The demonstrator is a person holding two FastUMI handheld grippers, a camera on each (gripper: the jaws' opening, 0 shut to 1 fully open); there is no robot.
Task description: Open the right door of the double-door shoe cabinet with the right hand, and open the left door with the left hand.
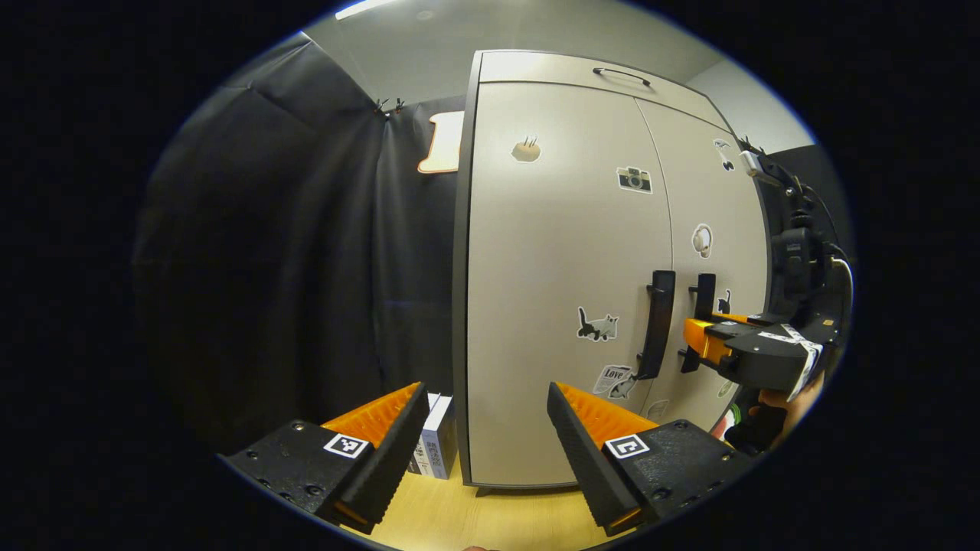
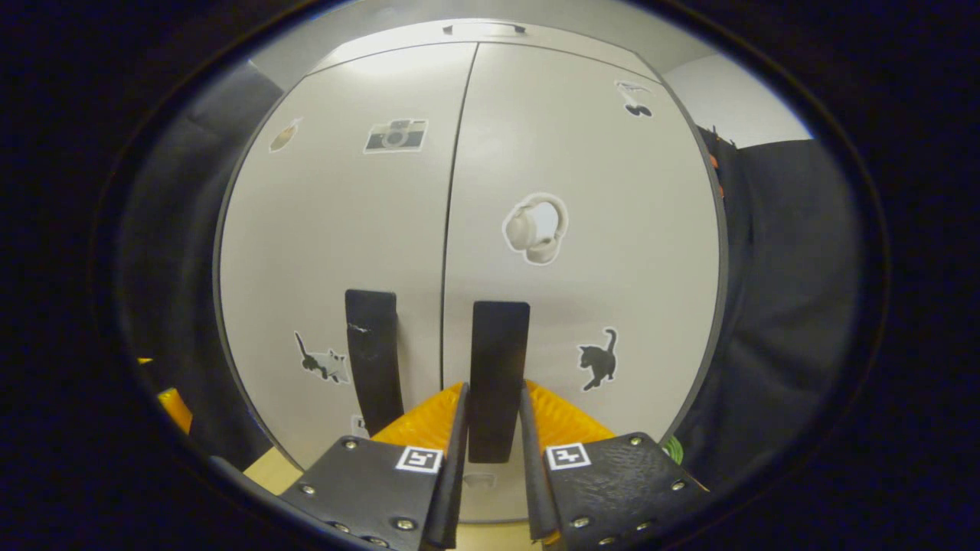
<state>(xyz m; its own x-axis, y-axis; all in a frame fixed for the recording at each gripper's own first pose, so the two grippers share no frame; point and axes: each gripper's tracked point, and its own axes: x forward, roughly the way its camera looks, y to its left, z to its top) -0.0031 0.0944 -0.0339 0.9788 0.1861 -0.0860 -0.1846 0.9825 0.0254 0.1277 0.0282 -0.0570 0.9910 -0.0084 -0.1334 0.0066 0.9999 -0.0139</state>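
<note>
Cabinet [image 1: 566, 268] beside boxes [image 1: 438, 436], tongs [image 2: 494, 417] astride handle [image 2: 498, 367]

Floor [image 1: 459, 520]: light wood, seen at the bottom of the left gripper view and as a thin strip at the bottom of the right gripper view. Cabinet [image 1: 566, 306] stands directly on it, upright, both doors closed flush; a dark foot shows under its front left corner, with a shadowed gap between the cabinet base and the floor. Box [image 1: 438, 436], white with a dark printed side, stands upright on the floor just left of the cabinet's lower left corner; can't tell if it touches the cabinet. Black cloth hangs behind the box, left of the cabinet.
</note>
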